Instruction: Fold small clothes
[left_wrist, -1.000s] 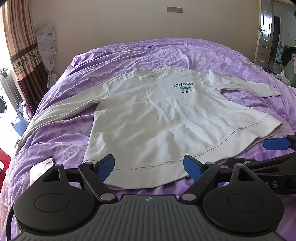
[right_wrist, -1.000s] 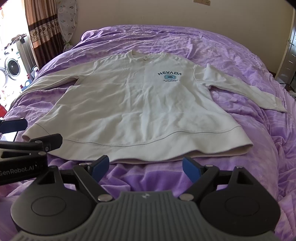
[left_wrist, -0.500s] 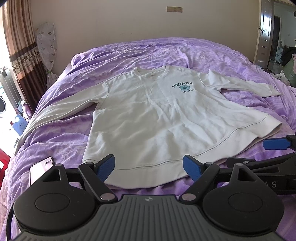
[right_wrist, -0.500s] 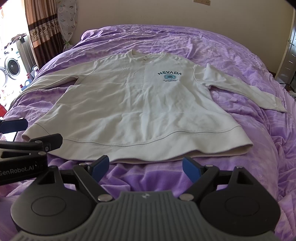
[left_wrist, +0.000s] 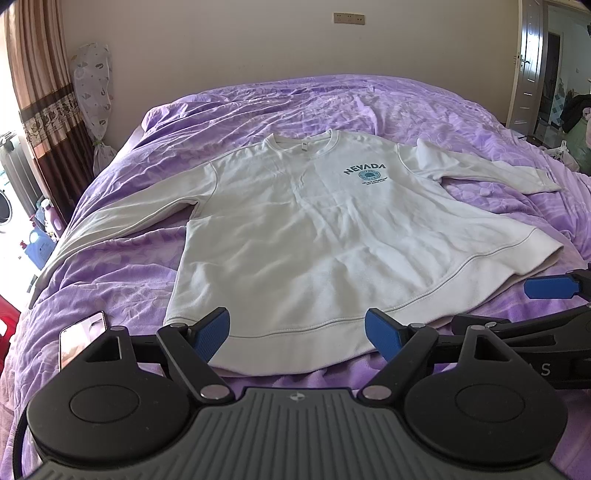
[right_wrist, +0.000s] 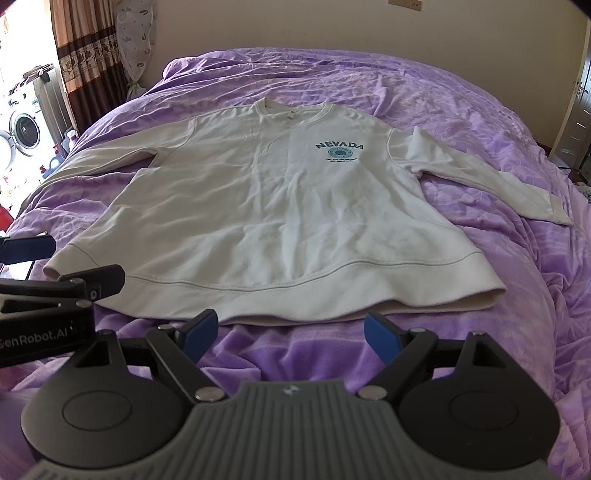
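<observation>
Purple bedspread (left_wrist: 258, 110); sweatshirt (left_wrist: 314, 229) flat, left cuff cut off; small chest print unreadable

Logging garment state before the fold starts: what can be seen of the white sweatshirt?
The white sweatshirt lies flat, front up, on the purple bedspread, collar toward the wall and both long sleeves spread outward. It looks like thick cotton knit, lightly creased, with ribbed collar, cuffs and hem band. A teal NEVADA print sits on the chest. Unfolded; neither gripper touches it.

A phone (left_wrist: 82, 336) lies on the purple bedspread (left_wrist: 122, 273), left of the tool; curtain (left_wrist: 40, 99) far left.
</observation>
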